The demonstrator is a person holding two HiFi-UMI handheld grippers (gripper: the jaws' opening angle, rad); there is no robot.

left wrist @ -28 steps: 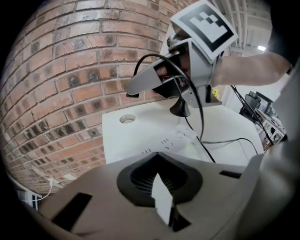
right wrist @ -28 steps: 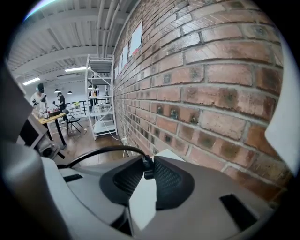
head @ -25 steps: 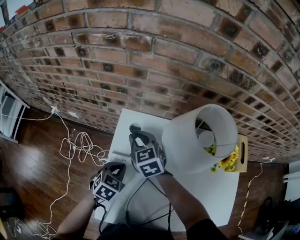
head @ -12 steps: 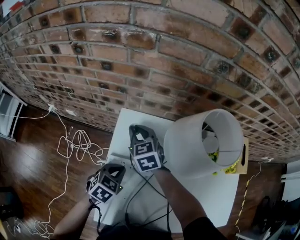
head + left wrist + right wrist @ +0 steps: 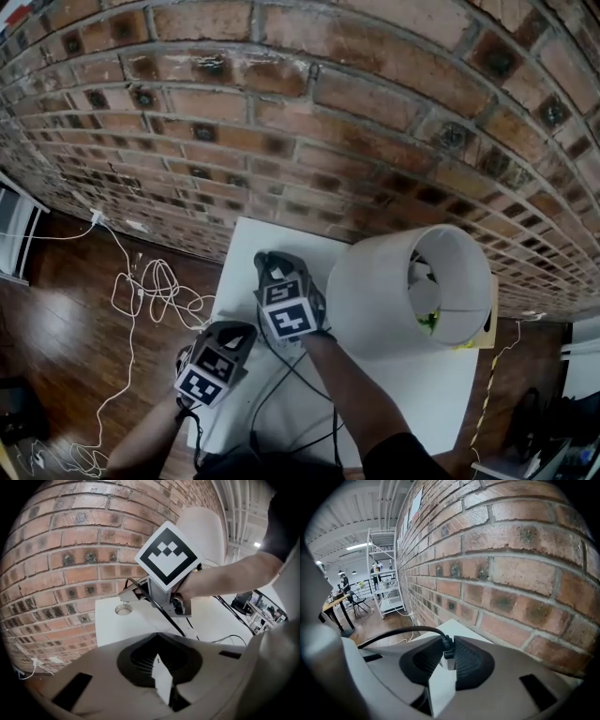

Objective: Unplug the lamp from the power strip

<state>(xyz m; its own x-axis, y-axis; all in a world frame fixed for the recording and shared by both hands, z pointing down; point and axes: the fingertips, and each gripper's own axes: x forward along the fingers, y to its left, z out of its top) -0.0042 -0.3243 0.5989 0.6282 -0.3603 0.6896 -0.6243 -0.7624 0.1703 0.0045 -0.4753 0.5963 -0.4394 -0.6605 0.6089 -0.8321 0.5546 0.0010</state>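
Observation:
My right gripper [image 5: 447, 657] is shut on a small black plug [image 5: 448, 648]; its black cord [image 5: 401, 632] arcs away to the left. In the head view this gripper [image 5: 270, 264] hangs over the white table [image 5: 412, 394] near the brick wall, just left of the lamp's white shade [image 5: 403, 291]. My left gripper [image 5: 234, 332] is at the table's left edge, close behind the right one, jaws together with nothing between them [image 5: 164, 667]. From the left gripper view I see the right gripper's marker cube [image 5: 168, 557] and the cord [image 5: 171, 620] trailing from it. No power strip shows clearly.
A round cable hole [image 5: 123, 610] sits in the table near the wall. Black cords [image 5: 281, 394] loop over the near part of the table. Yellow flowers [image 5: 427, 321] on a wooden board [image 5: 491, 309] lie behind the lamp. White cables [image 5: 150, 291] sprawl on the wooden floor at left.
The right gripper with the plug has shifted a little toward the wall. The left gripper has come up slightly closer behind it.

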